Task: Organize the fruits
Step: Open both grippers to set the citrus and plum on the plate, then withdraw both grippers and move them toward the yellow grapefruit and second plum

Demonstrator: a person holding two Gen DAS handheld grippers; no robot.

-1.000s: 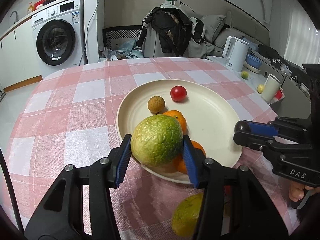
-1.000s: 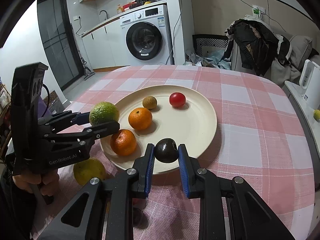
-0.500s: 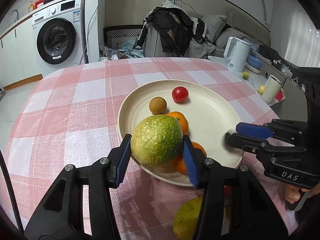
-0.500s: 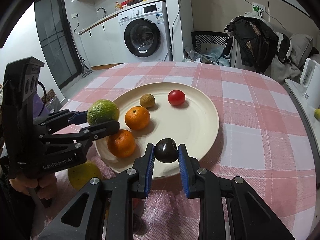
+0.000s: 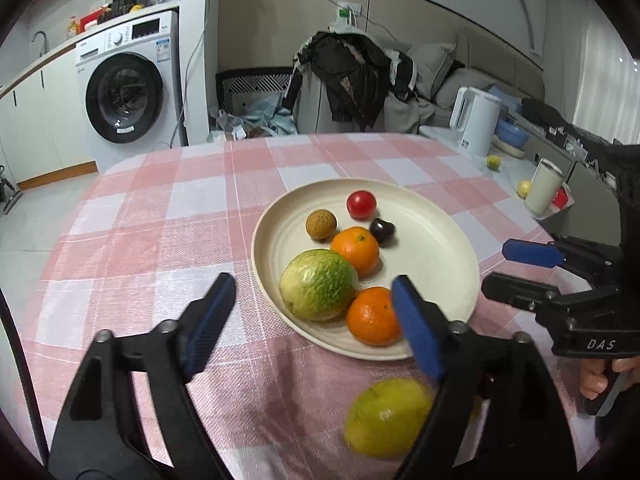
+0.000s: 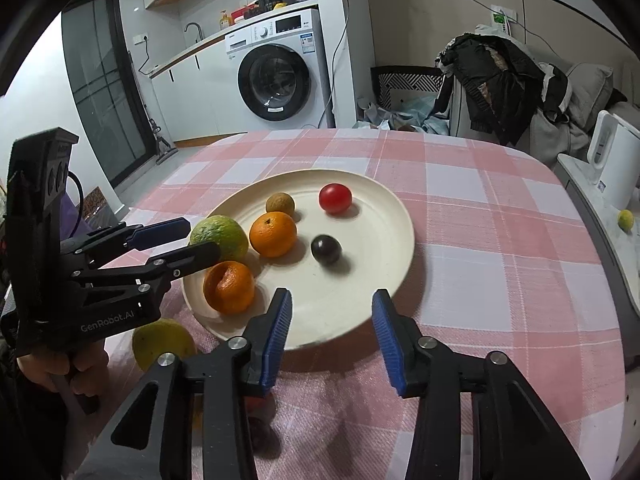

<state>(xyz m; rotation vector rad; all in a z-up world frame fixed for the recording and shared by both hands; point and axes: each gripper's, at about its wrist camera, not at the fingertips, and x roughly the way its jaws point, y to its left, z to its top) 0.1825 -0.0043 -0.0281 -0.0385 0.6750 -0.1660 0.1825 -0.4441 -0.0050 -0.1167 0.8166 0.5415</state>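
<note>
Both jaws opening, nothing gripped – left gripper by green fruit, right gripper over plate

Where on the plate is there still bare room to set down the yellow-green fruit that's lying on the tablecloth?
The plate's right half is bare, from the dark plum and red tomato across to the rim, and so is its near edge. The left half is crowded: green fruit, two oranges and a small brown fruit. The yellow-green fruit lies off the plate.
</note>
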